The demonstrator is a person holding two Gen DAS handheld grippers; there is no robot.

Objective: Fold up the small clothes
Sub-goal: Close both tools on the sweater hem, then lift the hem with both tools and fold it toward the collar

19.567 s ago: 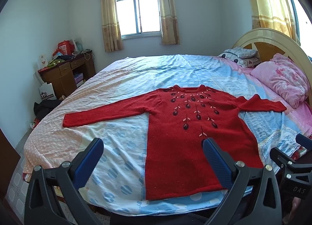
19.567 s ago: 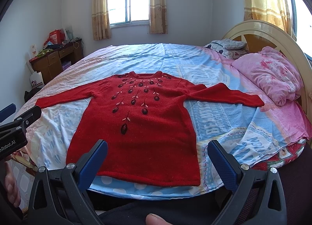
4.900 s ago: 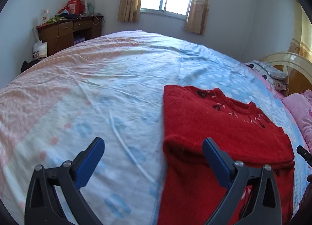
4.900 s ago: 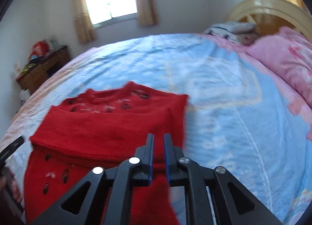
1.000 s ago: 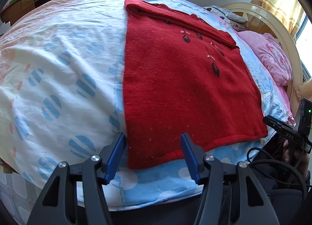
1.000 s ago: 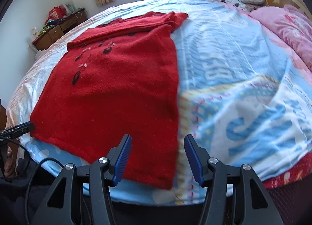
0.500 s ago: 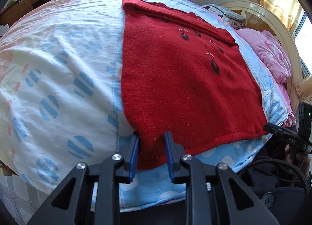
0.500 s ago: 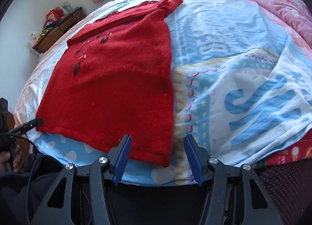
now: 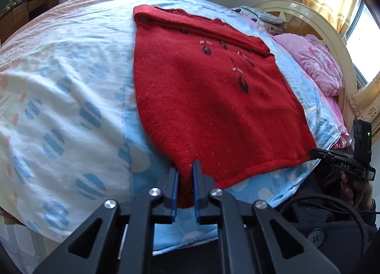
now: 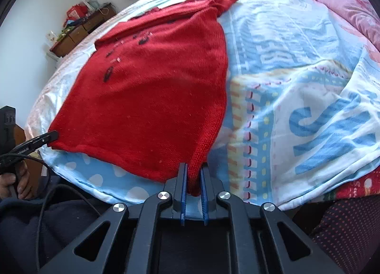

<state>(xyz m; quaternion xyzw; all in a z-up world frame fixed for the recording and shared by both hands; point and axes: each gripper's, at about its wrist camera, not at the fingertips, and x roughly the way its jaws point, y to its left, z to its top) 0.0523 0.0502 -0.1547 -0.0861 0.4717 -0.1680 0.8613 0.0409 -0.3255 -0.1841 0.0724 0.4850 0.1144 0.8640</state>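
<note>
Red sweater [image 9: 209, 98] lies flat on the bed [image 9: 71, 98], both sleeves folded in across the chest near the collar, hem toward the near edge of the mattress. Left gripper [image 9: 184, 174] is nearly closed, blue pads pinching the hem's left corner; fabric there is bunched into a narrow ridge between the fingers and pulled slightly off the sheet. Right gripper [image 10: 194, 176] is in the same state on the hem's right corner, jaws clamped tight with a fold of red knit squeezed between the blue pads. From the left wrist view, the right gripper's black body is visible at the far right, at the hem's other corner. From the right wrist view, the left gripper's tip [image 10: 45, 139] sits at the far left, touching the hem corner, with the person's left hand [image 10: 14, 179] below it holding the handle. Dark leaf embroidery runs down the sweater's front, centred. Pink pillow [image 9: 313, 60] sits by the headboard [image 9: 306, 20], well apart from the sweater. Wooden desk [image 10: 80, 29] stands against the far wall, beside the bed.
</note>
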